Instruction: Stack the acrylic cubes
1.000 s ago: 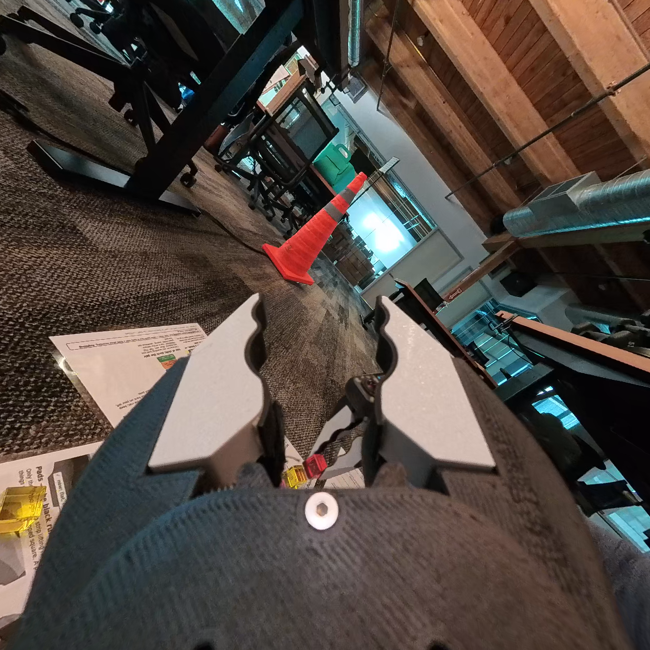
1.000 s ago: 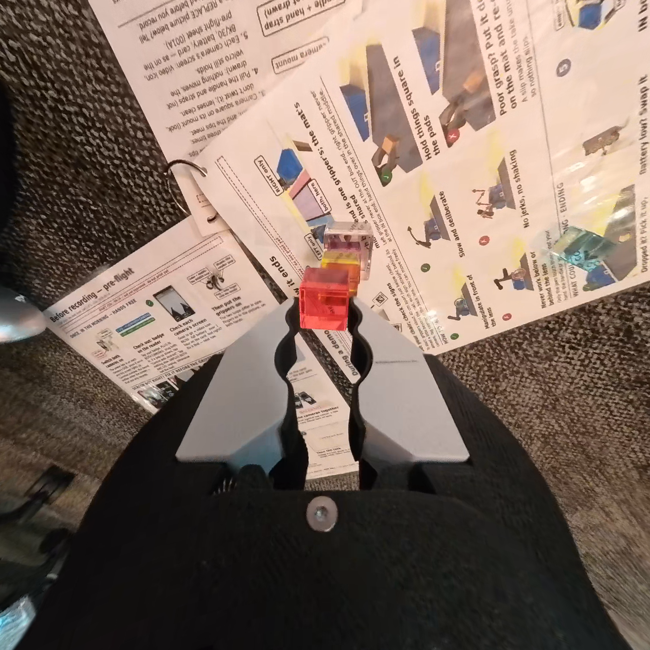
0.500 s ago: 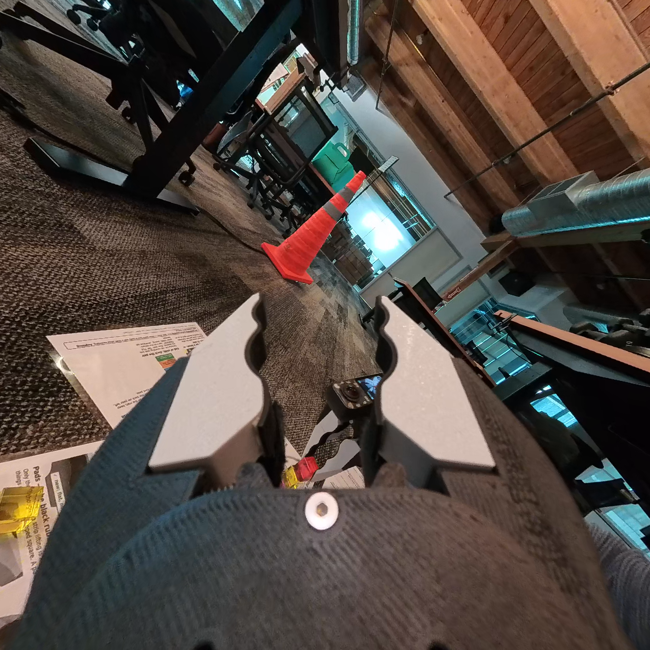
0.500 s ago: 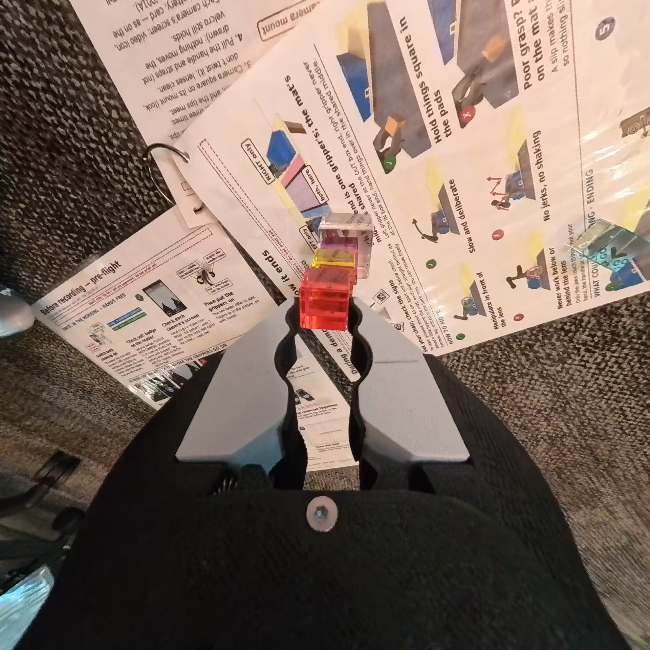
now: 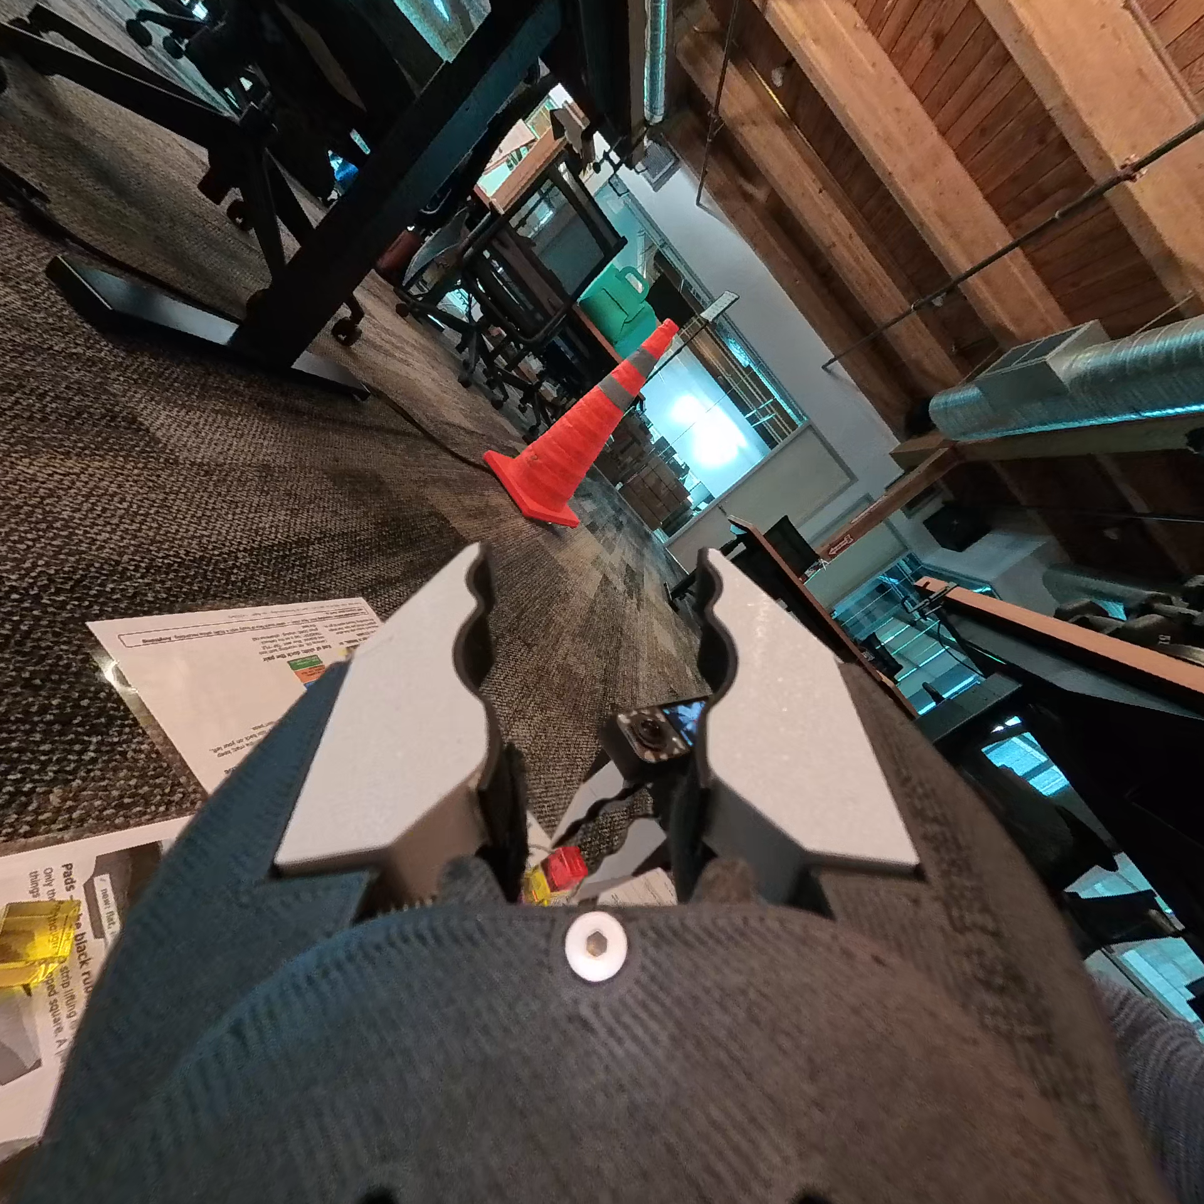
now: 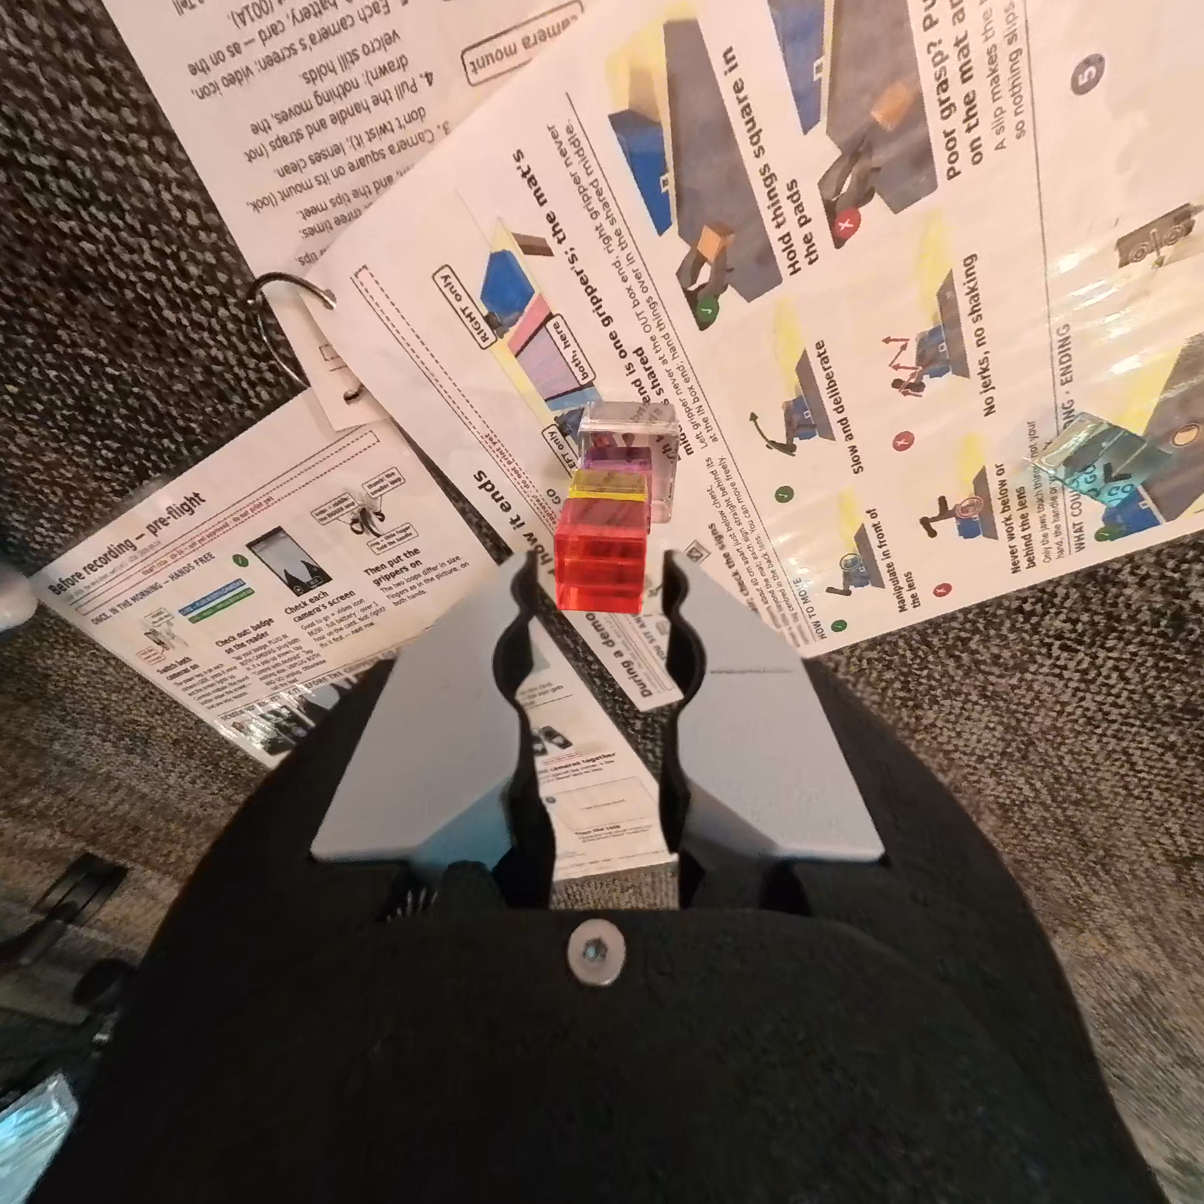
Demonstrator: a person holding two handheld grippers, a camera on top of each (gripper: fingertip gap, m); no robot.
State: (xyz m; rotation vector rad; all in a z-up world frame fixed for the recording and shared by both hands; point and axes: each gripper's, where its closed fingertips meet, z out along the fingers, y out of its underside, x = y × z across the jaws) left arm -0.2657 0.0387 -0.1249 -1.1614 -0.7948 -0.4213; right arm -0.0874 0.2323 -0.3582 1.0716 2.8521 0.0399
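Observation:
In the right wrist view, my right gripper is open around a red see-through cube, with a narrow gap between each pad and the cube. The red cube rests on a stack of a yellow cube, a purple cube and a larger clear cube, which stands on laminated instruction sheets. My left gripper is open and empty, low over the carpet. Between its fingers the left wrist view shows the right gripper at the red cube.
A pale blue cube lies on the sheets to the right. Another yellow cube lies on a sheet at the left. A metal ring binds the sheets. An orange cone and black desk legs stand farther off on the carpet. Spacing between my two grippers at the tips: around 35 cm.
My right gripper was shut on the red cube and has set it on the stack. Its fingers have now opened off the cube. The left gripper has not moved.

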